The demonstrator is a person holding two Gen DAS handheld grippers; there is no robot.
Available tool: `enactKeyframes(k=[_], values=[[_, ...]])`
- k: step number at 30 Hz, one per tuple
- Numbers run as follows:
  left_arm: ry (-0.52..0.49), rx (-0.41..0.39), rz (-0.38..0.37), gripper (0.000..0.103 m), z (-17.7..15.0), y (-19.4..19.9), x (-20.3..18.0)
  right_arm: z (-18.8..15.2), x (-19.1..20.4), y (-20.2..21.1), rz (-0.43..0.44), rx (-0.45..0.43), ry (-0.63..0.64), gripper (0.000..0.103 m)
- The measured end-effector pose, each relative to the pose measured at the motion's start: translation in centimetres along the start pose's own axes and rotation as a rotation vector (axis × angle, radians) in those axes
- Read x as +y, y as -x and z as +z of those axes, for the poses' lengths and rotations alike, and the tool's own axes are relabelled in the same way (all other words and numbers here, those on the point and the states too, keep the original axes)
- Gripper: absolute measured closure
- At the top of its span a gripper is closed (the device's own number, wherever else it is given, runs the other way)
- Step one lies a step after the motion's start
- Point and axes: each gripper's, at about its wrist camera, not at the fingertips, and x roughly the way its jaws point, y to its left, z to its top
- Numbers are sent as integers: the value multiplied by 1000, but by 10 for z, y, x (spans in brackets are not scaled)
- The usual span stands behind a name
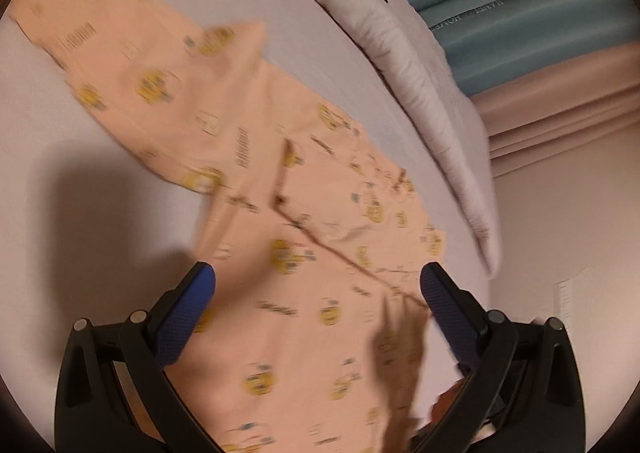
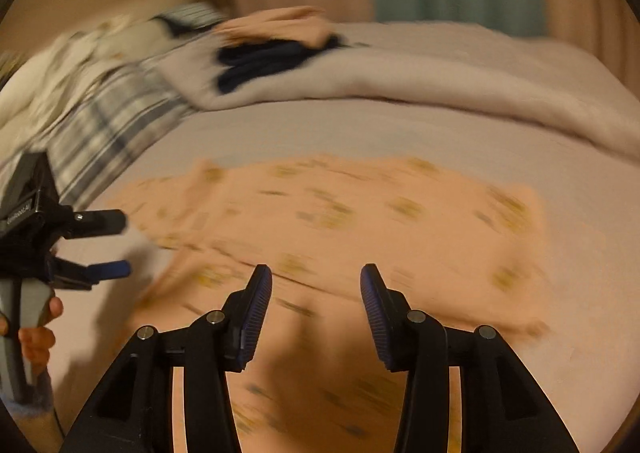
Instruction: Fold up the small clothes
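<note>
Peach top [image 1: 256, 181] lies spread on bed [image 1: 100, 189], mostly flat, no clear fold yet, so task looks barely begun. Left tongs [image 1: 318, 279] & right tongs [image 2: 316, 277] both agape over it, gripping nothing.

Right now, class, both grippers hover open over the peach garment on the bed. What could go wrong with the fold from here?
1. The peach garment already has a raised crease; pinching there may catch two layers and skew the fold.
2. The left gripper and right gripper work close together, so they might collide.
3. The rumpled blanket lies just beyond the garment and could get snagged.
</note>
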Motion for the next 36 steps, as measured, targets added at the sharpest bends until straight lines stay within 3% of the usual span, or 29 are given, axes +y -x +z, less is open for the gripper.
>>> enactKeyframes(k=[4,7,12,14,17,18,19,24,27,31,36], values=[[29,68,-89,1,1,-35,-14,-23,-34,17,-16,-11,-110,58],[61,103,-84,2,5,-64,-15,-29,-42,19,6,-20,-150,58],[133,29,-135,4,15,-77,-10,-33,-43,17,52,-40,-155,58],[147,1,-156,11,20,-78,-11,-34,-43,16,61,-45,-145,58],[156,-17,-145,53,27,-85,-12,-37,-47,11,92,-38,-161,58],[148,-13,-128,82,28,-88,-12,-38,-49,9,93,-35,-163,58],[136,-9,-106,98,29,-91,-12,-39,-50,8,93,-33,-164,58],[66,-121,-10,94,32,-68,-10,-34,-51,-11,83,5,-150,58],[34,-187,45,95,36,-49,-8,-29,-49,-23,25,23,-136,58],[-8,-167,123,92,35,-46,-2,-27,-56,-27,-67,14,-172,51],[46,-161,187,77,35,-35,23,-30,-58,-23,-159,33,-203,51]])
